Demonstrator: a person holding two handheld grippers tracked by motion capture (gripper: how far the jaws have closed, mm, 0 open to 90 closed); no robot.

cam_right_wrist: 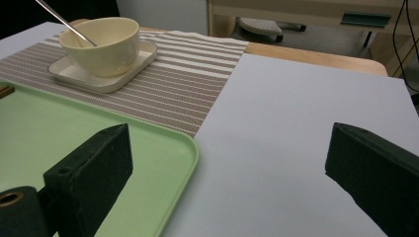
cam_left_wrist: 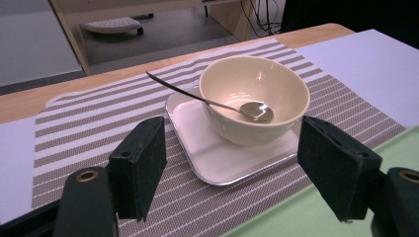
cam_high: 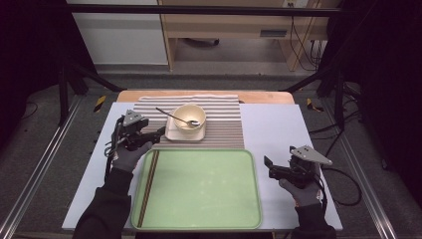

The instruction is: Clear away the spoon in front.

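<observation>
A cream bowl (cam_high: 189, 117) (cam_left_wrist: 254, 98) (cam_right_wrist: 102, 45) stands on a white square plate (cam_high: 170, 133) (cam_left_wrist: 207, 153) (cam_right_wrist: 89, 79) on a striped placemat (cam_high: 224, 119) (cam_left_wrist: 89, 128) (cam_right_wrist: 183, 84). A metal spoon (cam_high: 174, 117) (cam_left_wrist: 197, 98) leans in the bowl, handle pointing left. My left gripper (cam_high: 158, 133) (cam_left_wrist: 232, 168) is open, just left of the plate and pointing at it. My right gripper (cam_high: 267, 164) (cam_right_wrist: 232, 168) is open and empty over bare table, right of the green tray (cam_high: 199, 186) (cam_right_wrist: 59, 133). Brown chopsticks (cam_high: 148, 184) lie along the tray's left side.
The light grey table surface (cam_high: 271, 129) (cam_right_wrist: 296, 128) lies right of the placemat. A wooden table edge (cam_high: 259, 97) runs along the back. Black frame struts (cam_high: 64, 84) and cables (cam_high: 343, 184) flank the table.
</observation>
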